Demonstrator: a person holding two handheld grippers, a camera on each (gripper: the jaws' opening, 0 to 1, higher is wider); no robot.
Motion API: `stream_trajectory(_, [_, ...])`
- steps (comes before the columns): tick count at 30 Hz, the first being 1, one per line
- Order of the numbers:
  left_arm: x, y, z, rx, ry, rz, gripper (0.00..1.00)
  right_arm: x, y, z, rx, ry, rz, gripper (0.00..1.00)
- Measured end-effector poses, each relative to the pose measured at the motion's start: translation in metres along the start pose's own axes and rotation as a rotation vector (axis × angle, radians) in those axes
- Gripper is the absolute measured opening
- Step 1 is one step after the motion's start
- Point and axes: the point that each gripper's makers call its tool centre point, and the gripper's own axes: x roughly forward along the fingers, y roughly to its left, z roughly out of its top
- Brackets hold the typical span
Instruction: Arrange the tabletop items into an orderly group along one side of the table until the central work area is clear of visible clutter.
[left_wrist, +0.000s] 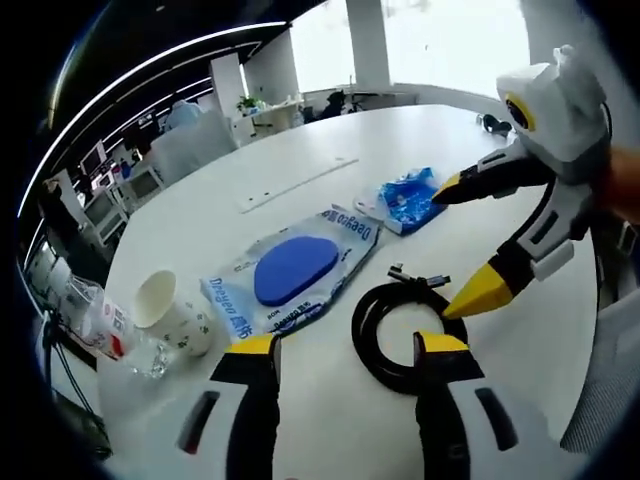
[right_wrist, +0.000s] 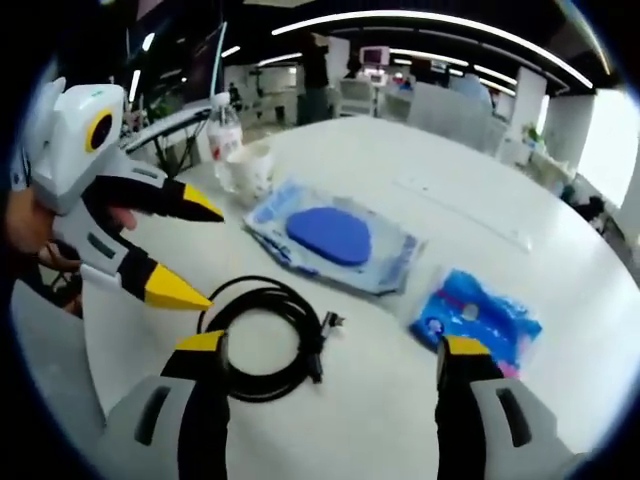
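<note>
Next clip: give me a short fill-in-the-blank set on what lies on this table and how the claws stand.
1. The coiled cable is ____ in colour.
2. The flat clear packet holds a ____ oval pad.
3. The paper cup stands beside a plastic ____.
4. The left claw and the right claw are both ____, holding nothing.

Missing words: black; blue; bottle; open

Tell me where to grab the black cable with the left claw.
Pinch the cable coil's near rim, coming straight down from above. It lies flat in a loose loop between the open left claw tips, so one jaw can drop inside the ring, probably gathering every strand.
</note>
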Motion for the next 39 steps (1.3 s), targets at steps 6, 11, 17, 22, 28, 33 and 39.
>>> stream_trajectory(6, [-0.007, 0.004, 0.003, 0.004, -0.006, 0.021, 0.69, -0.007, -0.002, 0.004, 0.001, -0.013, 0.0, 0.89])
stream_trajectory(11, [-0.011, 0.005, 0.003, -0.001, -0.019, 0.02, 0.85, -0.013, -0.001, 0.011, -0.022, -0.049, 0.011, 0.93])
stream_trajectory(17, [-0.017, 0.002, 0.012, -0.017, -0.065, 0.017, 0.97, -0.018, -0.003, 0.017, -0.034, -0.073, 0.003, 0.97])
stream_trajectory(22, [-0.021, 0.001, 0.018, -0.013, -0.077, 0.02, 0.99, -0.023, -0.004, 0.017, -0.041, -0.075, 0.008, 1.0])
stream_trajectory(28, [-0.027, 0.006, 0.02, -0.004, -0.084, 0.037, 0.99, -0.032, -0.009, 0.018, -0.042, -0.086, -0.001, 1.0])
stream_trajectory(33, [-0.037, 0.014, 0.02, -0.013, -0.09, 0.06, 0.99, -0.042, -0.011, 0.022, -0.048, -0.107, -0.007, 1.0])
stream_trajectory(39, [-0.049, 0.02, 0.019, -0.029, -0.106, 0.084, 0.99, -0.052, -0.011, 0.027, -0.069, -0.131, -0.02, 1.0])
